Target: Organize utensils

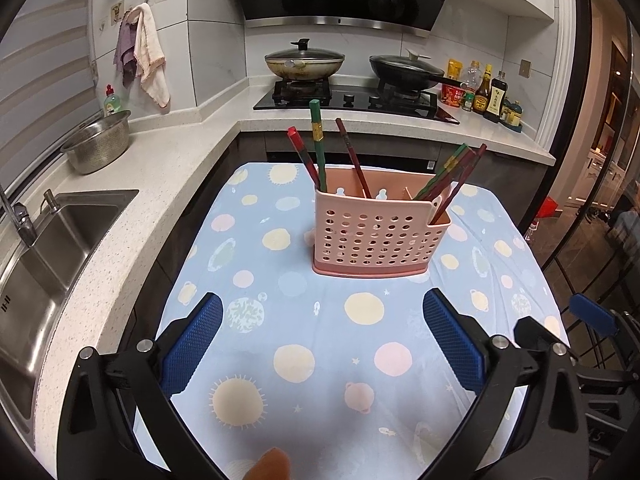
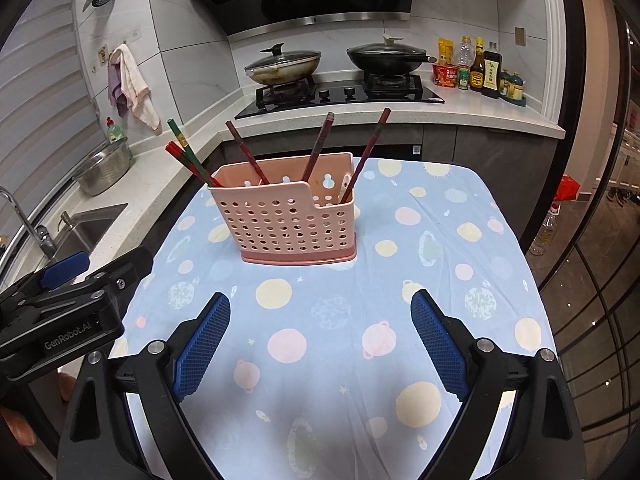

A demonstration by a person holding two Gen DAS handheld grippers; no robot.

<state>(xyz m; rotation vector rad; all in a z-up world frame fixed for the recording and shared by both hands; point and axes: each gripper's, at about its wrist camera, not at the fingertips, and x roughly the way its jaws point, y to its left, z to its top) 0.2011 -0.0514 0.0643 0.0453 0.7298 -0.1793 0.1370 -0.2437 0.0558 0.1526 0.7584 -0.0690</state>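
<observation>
A pink perforated utensil holder stands upright on a blue planet-print tablecloth. Several red, green and dark chopsticks lean out of its compartments. My left gripper hovers over the cloth in front of the holder, jaws wide open with nothing between them. My right gripper is likewise open and empty, short of the holder. In the right wrist view the left gripper shows at the left edge.
A white counter wraps the left and back, with a steel sink, a metal colander, a gas hob with two lidded pans and sauce bottles. A fingertip shows at the bottom.
</observation>
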